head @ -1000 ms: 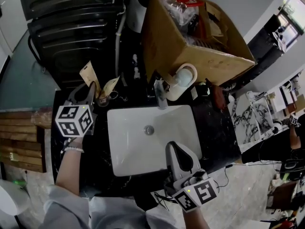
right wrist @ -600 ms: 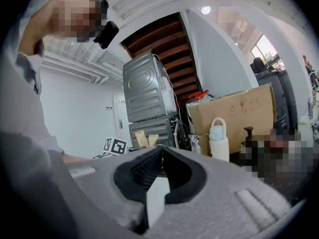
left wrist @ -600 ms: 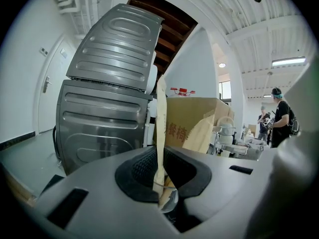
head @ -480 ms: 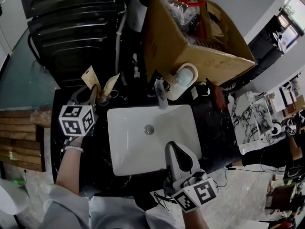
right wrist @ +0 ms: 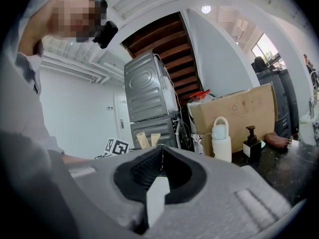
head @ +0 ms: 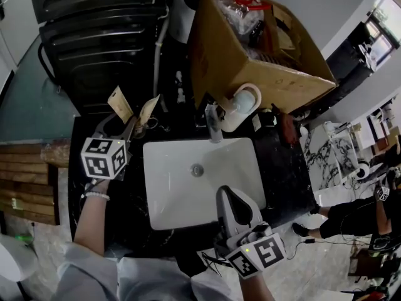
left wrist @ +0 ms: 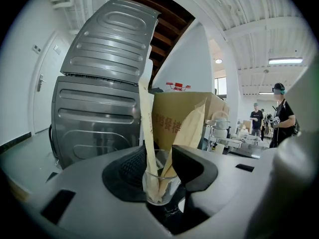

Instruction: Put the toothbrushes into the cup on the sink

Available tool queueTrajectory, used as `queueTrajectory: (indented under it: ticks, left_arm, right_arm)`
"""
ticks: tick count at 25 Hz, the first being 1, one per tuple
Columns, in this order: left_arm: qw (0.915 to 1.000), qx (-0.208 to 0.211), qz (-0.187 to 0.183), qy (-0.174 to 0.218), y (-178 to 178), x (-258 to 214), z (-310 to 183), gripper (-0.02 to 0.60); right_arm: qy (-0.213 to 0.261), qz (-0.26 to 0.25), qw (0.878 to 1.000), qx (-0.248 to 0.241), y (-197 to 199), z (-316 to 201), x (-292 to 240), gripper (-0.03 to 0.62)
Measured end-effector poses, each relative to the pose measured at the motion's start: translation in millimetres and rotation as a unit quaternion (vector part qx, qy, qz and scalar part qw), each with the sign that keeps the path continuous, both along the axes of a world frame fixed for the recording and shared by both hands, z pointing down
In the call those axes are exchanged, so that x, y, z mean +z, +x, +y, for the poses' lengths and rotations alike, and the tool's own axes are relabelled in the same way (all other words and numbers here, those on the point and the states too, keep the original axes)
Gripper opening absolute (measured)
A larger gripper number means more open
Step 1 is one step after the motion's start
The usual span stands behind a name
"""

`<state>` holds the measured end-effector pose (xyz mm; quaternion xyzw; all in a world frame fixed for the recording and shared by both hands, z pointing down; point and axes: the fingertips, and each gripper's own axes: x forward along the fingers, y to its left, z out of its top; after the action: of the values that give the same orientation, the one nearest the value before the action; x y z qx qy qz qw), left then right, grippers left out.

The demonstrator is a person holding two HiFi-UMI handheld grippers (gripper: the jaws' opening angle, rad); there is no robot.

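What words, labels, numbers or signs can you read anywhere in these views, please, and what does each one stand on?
cardboard box: red Chinese characters on its side, too blurred to quote reliably.
Same box, right gripper view: small printed symbols, too small to read.
pump bottle: pale label, unreadable.
marker cubes: black-and-white square patterns, no letters.
Nothing else is legible.
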<state>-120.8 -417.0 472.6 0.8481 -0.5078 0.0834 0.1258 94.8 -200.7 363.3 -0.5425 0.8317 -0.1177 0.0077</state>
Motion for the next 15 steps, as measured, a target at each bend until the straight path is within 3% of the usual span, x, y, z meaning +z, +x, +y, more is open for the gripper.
queueTrajectory:
  ticks: [4,15]
  left_arm:
    - [0.9999,0.002,0.015,-0.002,1,-3,3,0.189]
    - [0.9993,-0.007,0.036,-0.004,-9,-11,13,0.216]
  right_arm:
    - [0.001,0.0,1.0,0.001,-3,3,-1,0.003]
    - [0.007,0.002,1.0,-0.004,-13,10,-7,0.003]
